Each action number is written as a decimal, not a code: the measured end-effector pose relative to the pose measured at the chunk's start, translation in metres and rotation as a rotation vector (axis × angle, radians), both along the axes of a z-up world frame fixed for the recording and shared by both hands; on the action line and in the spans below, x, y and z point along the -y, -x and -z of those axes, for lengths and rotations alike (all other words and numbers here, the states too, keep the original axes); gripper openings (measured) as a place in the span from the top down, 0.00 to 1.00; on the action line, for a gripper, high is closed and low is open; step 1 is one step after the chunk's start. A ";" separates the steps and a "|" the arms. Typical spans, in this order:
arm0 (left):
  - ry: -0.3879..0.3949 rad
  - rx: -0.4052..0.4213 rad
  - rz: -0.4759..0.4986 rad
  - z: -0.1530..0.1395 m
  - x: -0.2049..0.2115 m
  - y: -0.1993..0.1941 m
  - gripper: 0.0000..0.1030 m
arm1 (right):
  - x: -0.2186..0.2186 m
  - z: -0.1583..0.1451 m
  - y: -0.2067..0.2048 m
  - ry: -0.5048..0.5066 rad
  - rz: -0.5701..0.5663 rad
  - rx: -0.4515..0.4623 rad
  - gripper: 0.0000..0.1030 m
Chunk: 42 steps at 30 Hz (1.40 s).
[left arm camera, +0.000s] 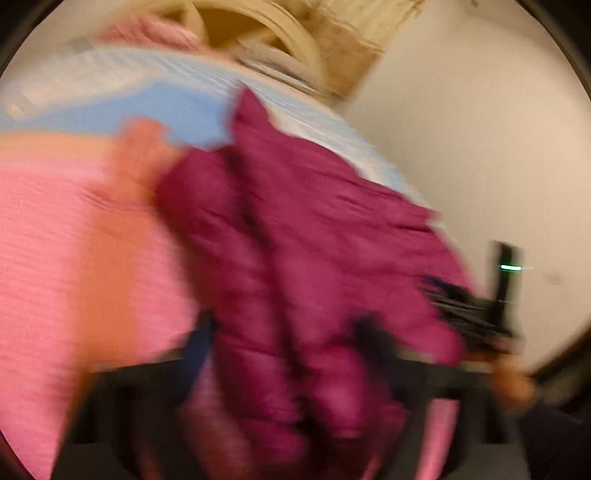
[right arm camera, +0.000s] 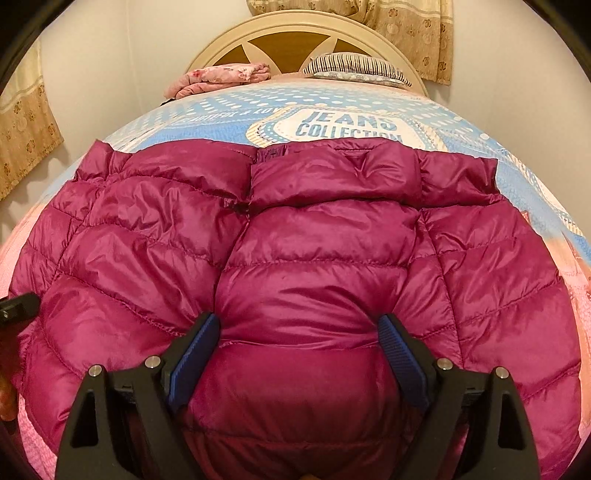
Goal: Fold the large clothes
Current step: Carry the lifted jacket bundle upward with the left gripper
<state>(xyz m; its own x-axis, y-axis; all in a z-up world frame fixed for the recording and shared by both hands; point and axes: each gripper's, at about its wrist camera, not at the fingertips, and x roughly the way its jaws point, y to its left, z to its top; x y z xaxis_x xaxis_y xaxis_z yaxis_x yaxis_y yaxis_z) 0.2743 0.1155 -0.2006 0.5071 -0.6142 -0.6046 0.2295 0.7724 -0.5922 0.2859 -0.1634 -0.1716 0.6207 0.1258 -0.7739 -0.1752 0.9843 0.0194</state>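
A magenta quilted puffer jacket [right arm camera: 314,258] lies spread on the bed, collar toward the headboard. My right gripper [right arm camera: 299,339] stands wide open over its near hem, and a puff of the jacket bulges up between the blue pads [right arm camera: 195,350]. The left wrist view is badly blurred. There the jacket [left arm camera: 314,229] runs down between the dark fingers of my left gripper [left arm camera: 288,350], and the blur hides whether they press on it. A black part of the left gripper [right arm camera: 18,306] shows at the jacket's left edge. The right gripper [left arm camera: 472,310] shows at the jacket's right side.
The bed sheet [right arm camera: 351,125] is blue with a "JEANS COLLECTION" print and turns pink [left arm camera: 55,240] toward the near side. A folded pink blanket [right arm camera: 221,79] and a striped pillow [right arm camera: 354,66] lie by the cream headboard [right arm camera: 295,29]. Curtains [right arm camera: 417,33] hang behind. A white wall [left arm camera: 480,147] borders the bed.
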 end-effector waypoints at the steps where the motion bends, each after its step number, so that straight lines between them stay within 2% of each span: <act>1: 0.001 0.006 -0.003 0.000 0.003 0.002 0.64 | 0.000 0.000 0.001 0.000 0.000 0.001 0.15; 2: -0.001 0.025 -0.001 -0.003 0.006 0.004 0.74 | 0.000 0.000 0.001 -0.001 0.000 0.002 0.15; 3: 0.029 0.052 0.002 -0.009 0.008 0.009 0.79 | 0.001 0.000 0.002 -0.003 0.000 0.002 0.15; 6: 0.162 0.098 0.004 -0.035 0.007 0.020 0.82 | 0.001 0.000 0.003 -0.003 -0.001 0.003 0.15; 7: 0.172 0.126 0.015 -0.047 0.010 0.023 0.82 | 0.001 0.000 0.003 -0.002 -0.002 0.002 0.15; 10: 0.148 0.198 0.083 -0.085 0.040 0.032 0.82 | 0.001 0.000 0.002 0.003 -0.008 -0.008 0.15; 12: 0.099 0.228 0.127 -0.104 0.068 0.033 0.82 | 0.000 0.000 0.000 0.011 -0.017 -0.018 0.15; 15: 0.072 0.254 0.168 -0.122 0.097 0.032 0.82 | 0.005 -0.004 0.000 -0.009 -0.038 -0.032 0.15; 19: 0.020 0.300 0.211 -0.144 0.131 0.031 0.82 | 0.031 -0.014 0.016 -0.092 -0.042 -0.006 0.14; 26: -0.042 0.318 0.309 -0.152 0.182 0.020 0.82 | 0.066 -0.022 0.042 -0.150 -0.076 0.013 0.14; 29: -0.070 0.333 0.344 -0.150 0.202 0.017 0.82 | 0.095 -0.035 0.057 -0.214 -0.078 0.036 0.14; 32: -0.074 0.321 0.369 -0.143 0.221 0.010 0.82 | 0.133 -0.051 0.071 -0.286 -0.042 0.069 0.14; 35: -0.119 0.334 0.390 -0.131 0.243 0.005 0.82 | 0.180 -0.062 0.083 -0.287 0.063 0.112 0.14; 39: -0.263 0.412 0.405 -0.110 0.277 0.009 0.80 | 0.241 -0.078 0.096 -0.357 0.215 0.173 0.14; 41: -0.323 0.444 0.411 -0.100 0.287 0.012 0.75 | 0.253 -0.085 0.096 -0.377 0.229 0.183 0.14; 42: -0.362 0.468 0.427 -0.093 0.295 0.015 0.73 | 0.256 -0.088 0.096 -0.386 0.224 0.185 0.19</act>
<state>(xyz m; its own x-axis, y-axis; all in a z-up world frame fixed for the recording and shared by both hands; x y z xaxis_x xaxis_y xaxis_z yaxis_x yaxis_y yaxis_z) 0.2588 -0.1792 -0.1080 0.5236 -0.6188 -0.5856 0.7210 0.6881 -0.0824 0.1898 -0.4190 -0.0836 0.7879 0.2295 -0.5714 0.0053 0.9254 0.3790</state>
